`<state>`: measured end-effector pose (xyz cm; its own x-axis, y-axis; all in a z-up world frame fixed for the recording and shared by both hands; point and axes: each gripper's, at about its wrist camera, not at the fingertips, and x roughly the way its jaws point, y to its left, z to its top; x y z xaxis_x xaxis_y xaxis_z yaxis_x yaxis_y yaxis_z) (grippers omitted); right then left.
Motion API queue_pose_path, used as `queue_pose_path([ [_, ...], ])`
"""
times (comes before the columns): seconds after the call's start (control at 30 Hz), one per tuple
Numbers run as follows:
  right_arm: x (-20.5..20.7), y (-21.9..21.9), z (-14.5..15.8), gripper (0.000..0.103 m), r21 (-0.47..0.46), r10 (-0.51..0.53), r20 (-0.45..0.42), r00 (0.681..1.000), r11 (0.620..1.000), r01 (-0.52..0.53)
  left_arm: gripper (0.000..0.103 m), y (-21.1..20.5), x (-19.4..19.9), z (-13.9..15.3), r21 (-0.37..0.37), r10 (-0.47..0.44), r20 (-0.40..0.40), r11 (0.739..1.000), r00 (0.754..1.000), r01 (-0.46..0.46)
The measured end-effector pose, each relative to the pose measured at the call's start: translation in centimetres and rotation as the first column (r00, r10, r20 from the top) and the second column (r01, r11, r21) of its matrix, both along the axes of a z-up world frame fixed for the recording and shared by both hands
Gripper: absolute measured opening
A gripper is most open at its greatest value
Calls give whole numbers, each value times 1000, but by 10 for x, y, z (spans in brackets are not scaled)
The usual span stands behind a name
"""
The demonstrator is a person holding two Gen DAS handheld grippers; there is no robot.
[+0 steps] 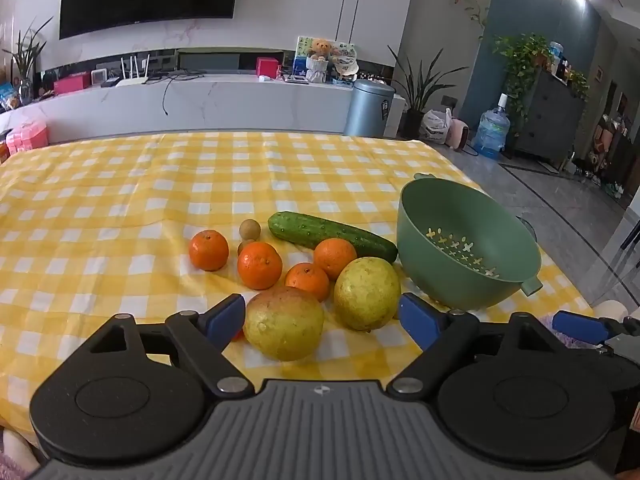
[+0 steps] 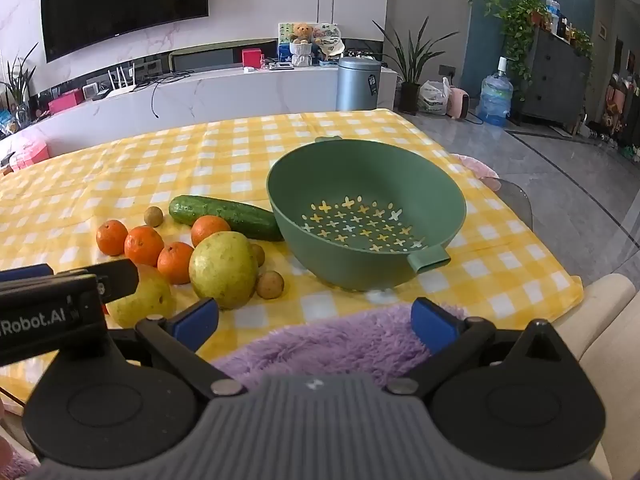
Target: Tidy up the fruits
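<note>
Two yellow-green pears (image 1: pixel 283 322) (image 1: pixel 367 293), several oranges (image 1: pixel 259 265), small brown longans (image 1: pixel 250 229) and a cucumber (image 1: pixel 330 236) lie on the yellow checked tablecloth (image 1: pixel 120 200). An empty green colander bowl (image 1: pixel 468 240) stands to their right. My left gripper (image 1: pixel 322 320) hangs open just in front of the pears, nothing between its blue pads. In the right wrist view my right gripper (image 2: pixel 316 320) is open over a purple fluffy cushion (image 2: pixel 332 344), short of the bowl (image 2: pixel 366 216) and the right pear (image 2: pixel 223 270). The left gripper's body (image 2: pixel 60 304) hides part of the other pear (image 2: pixel 140 300).
The table's right edge (image 2: pixel 576 284) drops to a grey tiled floor. A pale chair back (image 2: pixel 600 320) stands at the near right corner. Behind the table run a white TV bench, a grey bin (image 1: pixel 368 108) and potted plants.
</note>
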<state>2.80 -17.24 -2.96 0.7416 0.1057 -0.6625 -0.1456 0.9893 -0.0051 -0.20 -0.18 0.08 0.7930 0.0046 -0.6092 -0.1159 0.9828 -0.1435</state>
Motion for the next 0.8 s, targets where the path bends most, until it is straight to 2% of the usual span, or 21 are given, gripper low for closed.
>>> queue_pose_path([
  [0.07, -1, 1, 0, 99, -33, 2, 4, 1000, 999, -2, 100, -3, -2, 0, 19, -1, 4, 1000, 1000, 1],
  [0.3, 0, 2, 0, 99, -20, 2, -1, 1000, 1000, -2, 100, -8, 5, -11, 11, -3, -7, 1000, 1000, 3],
  [0.5, 0, -2, 1, 99, 2, -1, 9, 1000, 1000, 1, 100, -5, 1, -2, -6, -5, 0, 1000, 1000, 5],
  [0.8, -3, -1, -2, 99, -18, 4, 12, 1000, 1000, -4, 101, -3, 3, -2, -4, -2, -13, 1000, 1000, 2],
])
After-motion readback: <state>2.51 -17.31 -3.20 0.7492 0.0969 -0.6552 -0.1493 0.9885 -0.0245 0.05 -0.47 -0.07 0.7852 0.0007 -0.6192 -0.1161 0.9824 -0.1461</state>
